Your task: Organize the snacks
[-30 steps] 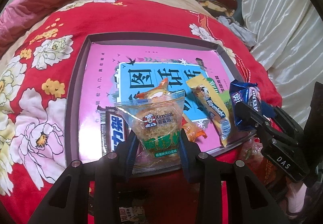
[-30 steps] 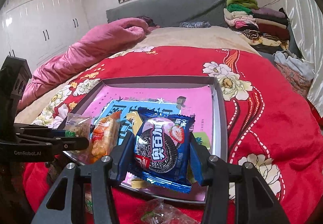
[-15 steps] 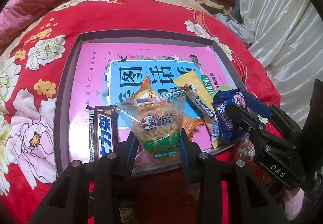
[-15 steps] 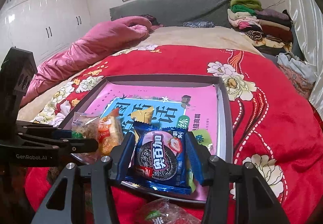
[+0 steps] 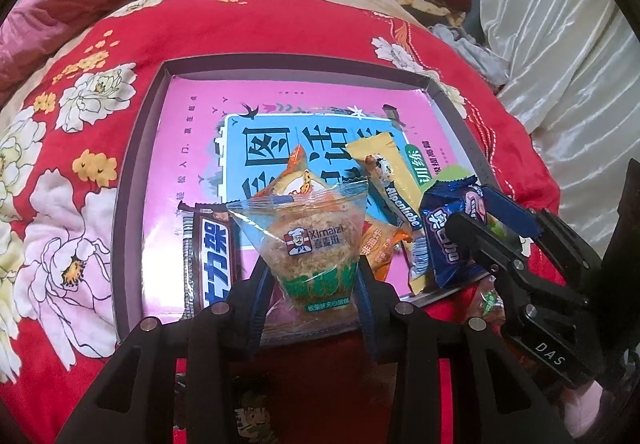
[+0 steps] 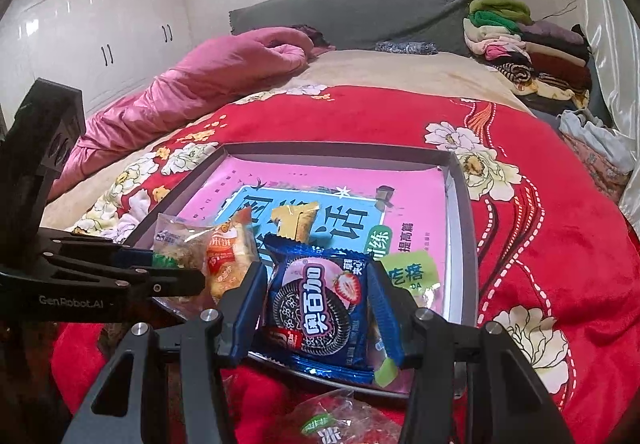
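Observation:
A shallow grey tray (image 5: pixel 132 179) lined with a pink and blue book cover lies on the red flowered blanket. My left gripper (image 5: pixel 312 276) is shut on a clear meat-floss cake packet (image 5: pixel 308 232) over the tray's near edge. In the tray lie a brown chocolate bar (image 5: pixel 210 260), an orange packet (image 5: pixel 298 179) and a yellow candy bar (image 5: pixel 394 187). My right gripper (image 6: pixel 316 296) is shut on a blue cookie packet (image 6: pixel 316 308) at the tray's near right corner, beside a green packet (image 6: pixel 408 272). The left gripper (image 6: pixel 172 268) shows at the left of the right wrist view.
A loose clear and red packet (image 6: pixel 340 424) lies on the blanket just in front of the tray. A pink quilt (image 6: pixel 208 79) is bunched at the far left, folded clothes (image 6: pixel 528 47) are stacked at the far right, and white curtains (image 5: pixel 560 55) hang on the right.
My right gripper has come down with the blue cookie packet, from tilted above the tray to low over its near right corner. The left gripper still holds its packet in about the same place.

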Motion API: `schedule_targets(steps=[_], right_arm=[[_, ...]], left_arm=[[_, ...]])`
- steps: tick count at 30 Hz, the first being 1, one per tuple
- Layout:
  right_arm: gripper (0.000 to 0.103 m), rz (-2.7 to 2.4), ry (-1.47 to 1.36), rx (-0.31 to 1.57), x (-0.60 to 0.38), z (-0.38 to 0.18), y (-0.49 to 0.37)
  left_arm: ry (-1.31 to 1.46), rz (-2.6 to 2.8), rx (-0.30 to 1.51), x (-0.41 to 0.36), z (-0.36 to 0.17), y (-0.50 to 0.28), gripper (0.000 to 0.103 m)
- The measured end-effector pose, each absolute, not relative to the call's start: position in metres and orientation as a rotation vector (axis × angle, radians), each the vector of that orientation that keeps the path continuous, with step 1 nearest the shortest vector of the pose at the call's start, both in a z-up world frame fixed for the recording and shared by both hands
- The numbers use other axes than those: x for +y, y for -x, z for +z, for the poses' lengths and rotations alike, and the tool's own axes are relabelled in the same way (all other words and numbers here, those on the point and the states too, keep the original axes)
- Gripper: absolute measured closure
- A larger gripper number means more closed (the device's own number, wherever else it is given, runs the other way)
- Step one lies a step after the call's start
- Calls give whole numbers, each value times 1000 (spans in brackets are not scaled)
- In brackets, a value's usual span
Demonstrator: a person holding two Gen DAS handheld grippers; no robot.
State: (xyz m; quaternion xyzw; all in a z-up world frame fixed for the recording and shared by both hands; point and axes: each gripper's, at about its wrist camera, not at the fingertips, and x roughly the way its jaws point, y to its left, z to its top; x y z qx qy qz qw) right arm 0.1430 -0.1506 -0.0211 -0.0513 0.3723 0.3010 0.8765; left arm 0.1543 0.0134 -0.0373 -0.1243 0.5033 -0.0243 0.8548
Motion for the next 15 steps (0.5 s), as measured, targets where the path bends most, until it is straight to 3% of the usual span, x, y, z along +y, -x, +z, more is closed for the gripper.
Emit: schedule_targets(steps=[15], right_arm=[[51,673,99,768,-145,-18,-138]], left_arm=[[260,-42,1051,17,-32,-150,56]])
